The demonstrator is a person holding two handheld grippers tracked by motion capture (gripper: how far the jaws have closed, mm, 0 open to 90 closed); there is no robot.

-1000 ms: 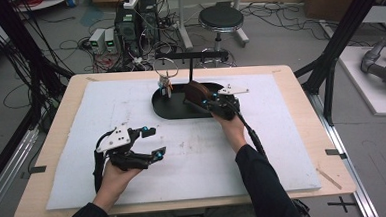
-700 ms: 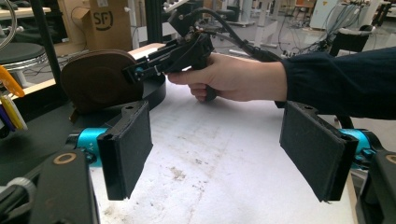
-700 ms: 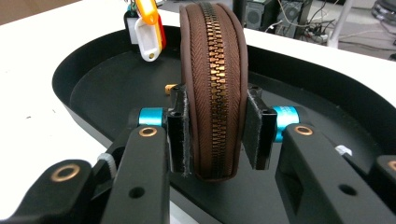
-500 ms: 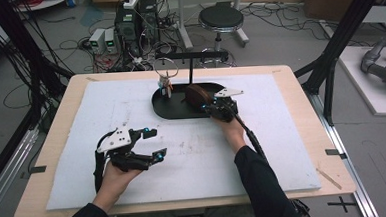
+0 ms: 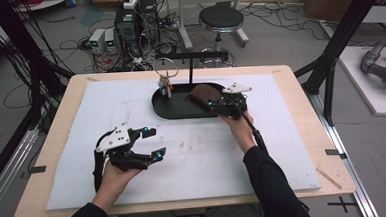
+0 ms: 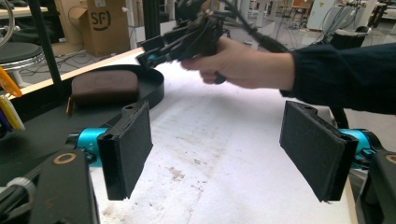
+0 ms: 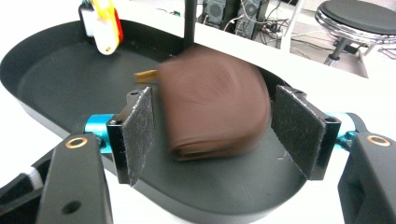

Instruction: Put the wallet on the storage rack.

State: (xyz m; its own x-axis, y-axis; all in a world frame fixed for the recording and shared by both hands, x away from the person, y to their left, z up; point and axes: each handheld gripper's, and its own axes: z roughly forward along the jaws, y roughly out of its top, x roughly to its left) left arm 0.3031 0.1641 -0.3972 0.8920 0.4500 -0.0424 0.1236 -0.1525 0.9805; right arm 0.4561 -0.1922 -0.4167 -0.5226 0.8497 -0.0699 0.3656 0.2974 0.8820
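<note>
The left gripper [image 5: 150, 142] hangs over the bare white mat [image 5: 106, 118] near the person's side, its jaws spread wide with nothing between them, well apart from the work. It looks to me like it is just waiting, and it does best to keep clear there.

Further along sits the black oval tray [image 5: 173, 109], with a small stand and ring at its left end holding something yellow and red [image 7: 106, 25]. The brown pouch [image 7: 215, 100] lies in the right half of the tray, flat on its floor.

The right gripper [image 5: 212, 105] is at the tray's right edge, and its jaws have just been opening; they now stand wide on either side of the pouch, pads [image 7: 140, 126] not touching it. I take this as a release, the pouch set down in the tray. To finish well, I'd say draw the hand straight back and a little up, so neither pad drags the soft pouch or catches the tray rim, and keep the trailing cable off the stand
</note>
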